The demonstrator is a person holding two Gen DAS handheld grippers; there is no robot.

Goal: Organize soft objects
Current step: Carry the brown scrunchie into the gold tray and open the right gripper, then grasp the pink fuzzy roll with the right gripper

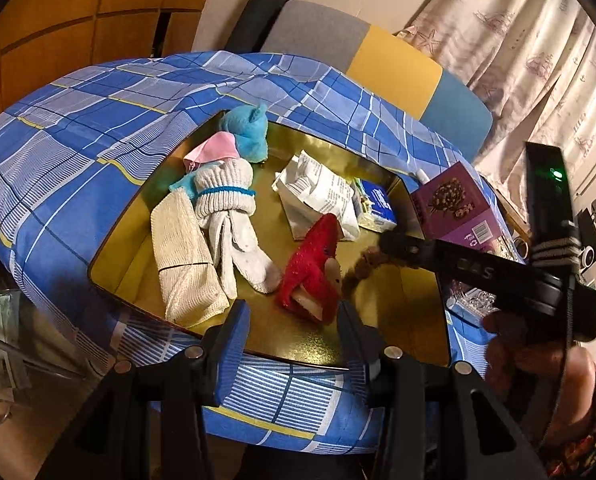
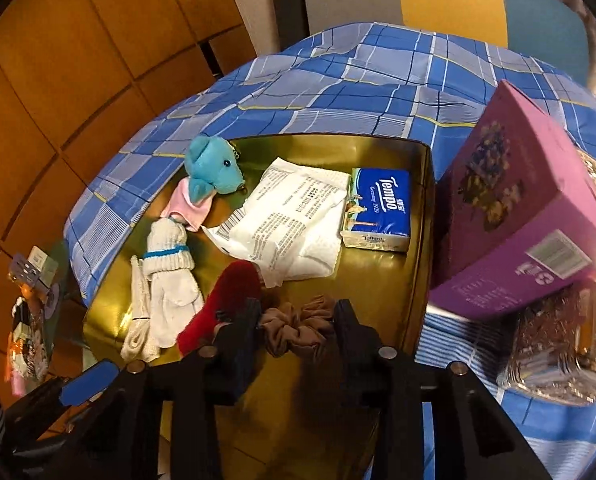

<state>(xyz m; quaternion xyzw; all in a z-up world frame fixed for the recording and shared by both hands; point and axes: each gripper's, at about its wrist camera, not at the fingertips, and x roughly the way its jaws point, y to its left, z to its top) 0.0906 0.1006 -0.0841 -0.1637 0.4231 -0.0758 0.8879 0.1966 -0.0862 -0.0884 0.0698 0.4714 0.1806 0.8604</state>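
**Right gripper over brown scrunchie, left gripper empty above the tray edge**

Right gripper (image 2: 296, 320): jaws part-open, standing on either side of a brown scrunchie (image 2: 298, 330) that lies on the gold tray (image 2: 394, 320). The scrunchie sits between the fingers; the pads do not appear to press it, though the fabric's left end reaches the left finger. In the left wrist view the same gripper enters from the right with a hand (image 1: 526, 344) behind it, and the scrunchie (image 1: 364, 266) shows only as a blurred brown lump at its tip.

Left gripper (image 1: 294, 328): jaws moderately apart, nothing between them, hovering over the near rim of the tray (image 1: 298, 344).

In the tray: red plush piece (image 2: 226, 304) just left of the scrunchie, partly behind the right gripper's left finger; white socks (image 2: 166, 288) with a blue band; blue teddy bear (image 2: 212, 170) in a pink top; white printed packet (image 2: 290, 224); Tempo tissue pack (image 2: 380, 208); cream bandage roll (image 1: 186, 256).

Purple box (image 2: 514, 208) beside the tray on the blue checked cloth (image 2: 338, 88), motion-blurred. The clear container at the far right is too blurred to identify.
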